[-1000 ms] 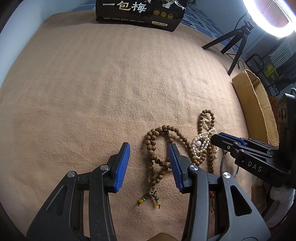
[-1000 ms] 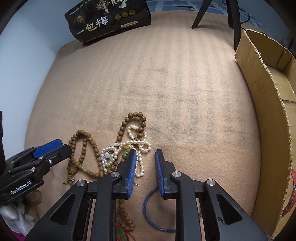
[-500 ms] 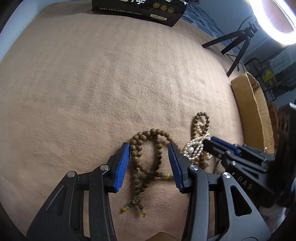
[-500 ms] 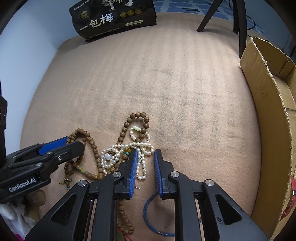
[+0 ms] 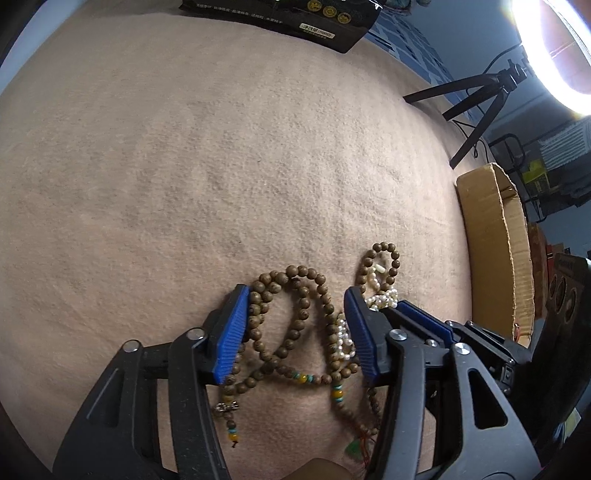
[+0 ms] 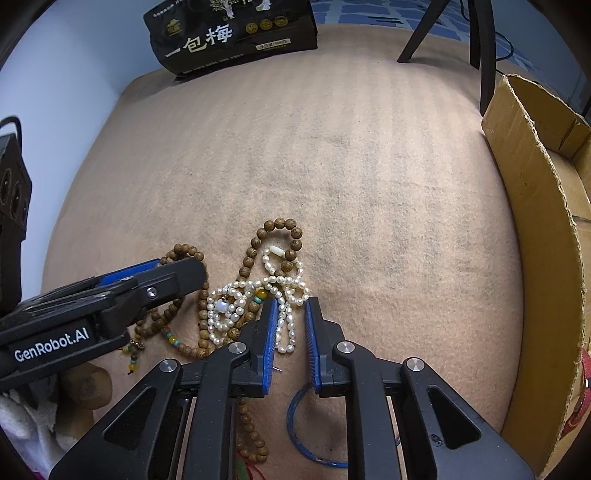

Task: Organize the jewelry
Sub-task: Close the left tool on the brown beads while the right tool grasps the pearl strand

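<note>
Two grippers: left gripper [image 5: 295,328], right gripper [image 6: 290,341]. Wooden bead strands [image 5: 301,295]: tangled, at least one, exact count unclear. One white pearl strand [image 6: 236,304]. One blue bangle [image 6: 295,417]. One black snack bag [image 6: 229,33]. One cardboard box [image 6: 535,236]. One tan blanket [image 6: 332,147]. One tripod [image 5: 476,99]. One ring light [image 5: 546,55].

**Tight down low, wide open up top**

Loads of bare blanket [image 6: 332,147] ahead of me, nothing in the way till the black bag [image 6: 229,33] at the far edge. The right side is walled off by the cardboard box [image 6: 535,221]. My two grippers are nearly touching over the beads [image 5: 295,325], so no room to pass there.
</note>
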### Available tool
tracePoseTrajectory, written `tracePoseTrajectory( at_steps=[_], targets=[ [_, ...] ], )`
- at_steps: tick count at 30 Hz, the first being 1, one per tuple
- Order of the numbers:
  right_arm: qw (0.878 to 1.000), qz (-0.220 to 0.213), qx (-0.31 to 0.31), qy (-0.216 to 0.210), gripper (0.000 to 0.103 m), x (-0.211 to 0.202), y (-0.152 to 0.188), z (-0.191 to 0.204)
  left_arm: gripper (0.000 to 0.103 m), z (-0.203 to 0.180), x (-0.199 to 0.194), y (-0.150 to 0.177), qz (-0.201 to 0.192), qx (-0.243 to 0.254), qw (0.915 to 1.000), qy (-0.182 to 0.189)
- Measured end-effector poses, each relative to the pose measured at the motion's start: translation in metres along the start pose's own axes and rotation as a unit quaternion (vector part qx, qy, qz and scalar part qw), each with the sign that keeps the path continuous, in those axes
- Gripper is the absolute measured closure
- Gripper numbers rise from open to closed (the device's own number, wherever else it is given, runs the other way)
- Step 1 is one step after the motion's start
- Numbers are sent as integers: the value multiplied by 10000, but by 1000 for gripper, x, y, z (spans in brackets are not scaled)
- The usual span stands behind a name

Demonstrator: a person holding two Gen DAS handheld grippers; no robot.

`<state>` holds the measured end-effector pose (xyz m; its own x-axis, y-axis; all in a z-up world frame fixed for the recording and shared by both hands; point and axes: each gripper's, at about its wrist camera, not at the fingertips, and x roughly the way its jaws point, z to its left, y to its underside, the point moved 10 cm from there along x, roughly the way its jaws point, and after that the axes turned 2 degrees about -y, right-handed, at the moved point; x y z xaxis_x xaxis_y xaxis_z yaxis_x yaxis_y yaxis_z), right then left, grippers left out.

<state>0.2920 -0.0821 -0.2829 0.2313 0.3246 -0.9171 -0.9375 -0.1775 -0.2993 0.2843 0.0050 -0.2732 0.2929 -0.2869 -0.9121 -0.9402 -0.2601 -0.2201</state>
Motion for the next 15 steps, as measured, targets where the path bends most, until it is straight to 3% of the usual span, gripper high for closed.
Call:
tracePoseTrajectory(
  at_steps=[11, 13, 15],
  targets=[
    [9999, -45, -124, 99, 97, 3, 1, 0, 47, -9, 12, -2, -180, 409, 9971, -623],
    [9997, -55, -166, 143, 98, 3, 1, 1, 53, -12, 15, -2, -268, 650, 9937, -871],
    [9997, -71, -172, 150, 98, 3, 2, 2, 64, -12, 16, -3, -344, 842, 9903, -1048]
  ],
)
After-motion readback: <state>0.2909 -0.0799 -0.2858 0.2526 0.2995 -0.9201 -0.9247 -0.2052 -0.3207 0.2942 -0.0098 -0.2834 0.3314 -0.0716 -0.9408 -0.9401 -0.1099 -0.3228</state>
